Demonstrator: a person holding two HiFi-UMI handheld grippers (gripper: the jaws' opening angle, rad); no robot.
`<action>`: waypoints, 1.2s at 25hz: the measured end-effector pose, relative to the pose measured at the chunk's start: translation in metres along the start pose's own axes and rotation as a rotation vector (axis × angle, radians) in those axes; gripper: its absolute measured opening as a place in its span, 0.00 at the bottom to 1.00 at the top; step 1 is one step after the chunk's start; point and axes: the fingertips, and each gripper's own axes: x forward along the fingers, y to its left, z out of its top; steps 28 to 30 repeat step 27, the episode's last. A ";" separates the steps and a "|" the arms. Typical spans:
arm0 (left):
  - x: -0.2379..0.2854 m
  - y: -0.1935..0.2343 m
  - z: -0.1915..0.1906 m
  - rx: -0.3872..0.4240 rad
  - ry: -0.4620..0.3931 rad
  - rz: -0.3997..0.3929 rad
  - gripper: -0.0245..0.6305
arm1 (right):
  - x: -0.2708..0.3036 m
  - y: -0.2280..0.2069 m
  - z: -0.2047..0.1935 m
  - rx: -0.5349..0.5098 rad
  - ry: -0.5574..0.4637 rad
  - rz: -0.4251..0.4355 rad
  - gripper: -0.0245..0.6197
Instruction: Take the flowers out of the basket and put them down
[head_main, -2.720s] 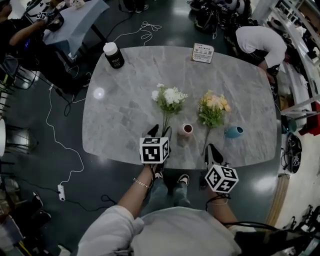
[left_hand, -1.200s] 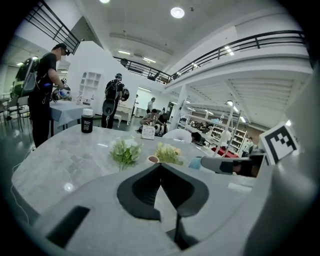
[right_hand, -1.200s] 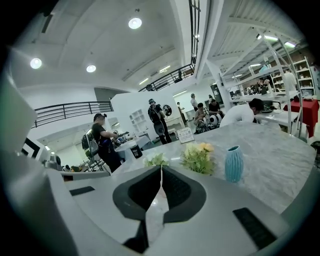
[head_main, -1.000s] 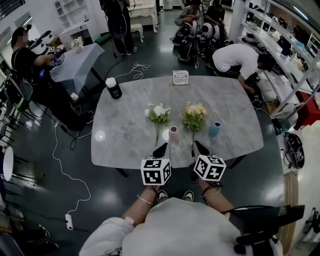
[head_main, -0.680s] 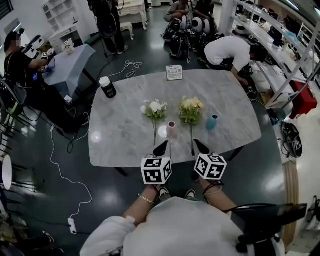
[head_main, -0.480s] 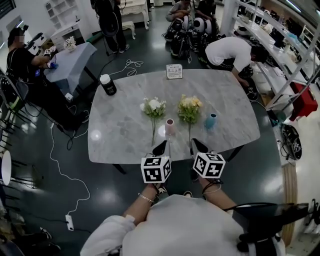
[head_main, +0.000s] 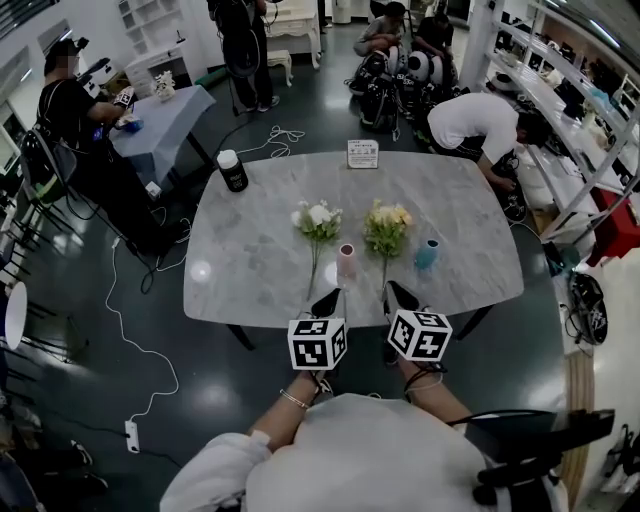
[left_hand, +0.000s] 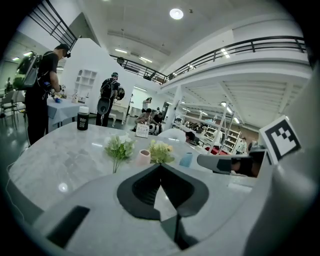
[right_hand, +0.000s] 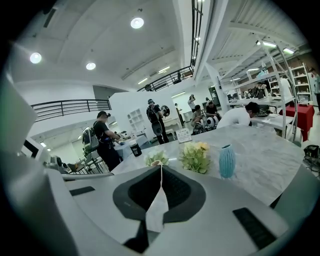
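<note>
Two bunches lie flat on the grey marble table (head_main: 250, 250): white flowers (head_main: 318, 220) and yellow flowers (head_main: 387, 227), stems pointing toward me. No basket shows in any view. My left gripper (head_main: 325, 303) hovers at the table's front edge, just short of the white bunch's stem, shut with nothing in it. My right gripper (head_main: 395, 296) hangs beside it near the yellow bunch's stem, also shut and empty. In the left gripper view the white flowers (left_hand: 119, 148) and yellow flowers (left_hand: 161, 151) lie beyond the shut left gripper (left_hand: 160, 165). In the right gripper view the yellow flowers (right_hand: 195, 156) sit past the right gripper (right_hand: 161, 167).
A pink vase (head_main: 347, 262) stands between the bunches and a blue vase (head_main: 427, 254) to their right. A black bottle with a white cap (head_main: 232, 170) and a sign card (head_main: 363, 153) sit at the far side. People and a second table (head_main: 160, 115) are behind.
Since the earliest frame the view has pulled back from the table and both grippers have drawn closer together at its front edge. Over the last second little moves; the flowers stay put.
</note>
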 end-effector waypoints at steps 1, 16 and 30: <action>0.000 -0.001 0.001 0.006 -0.002 0.000 0.05 | 0.000 0.001 0.000 -0.015 0.001 -0.002 0.05; 0.008 -0.003 0.010 0.021 -0.019 0.001 0.05 | 0.002 -0.006 0.007 -0.082 0.006 -0.018 0.05; 0.012 -0.005 0.010 0.023 -0.018 0.019 0.05 | 0.001 -0.016 0.007 -0.085 0.016 -0.011 0.05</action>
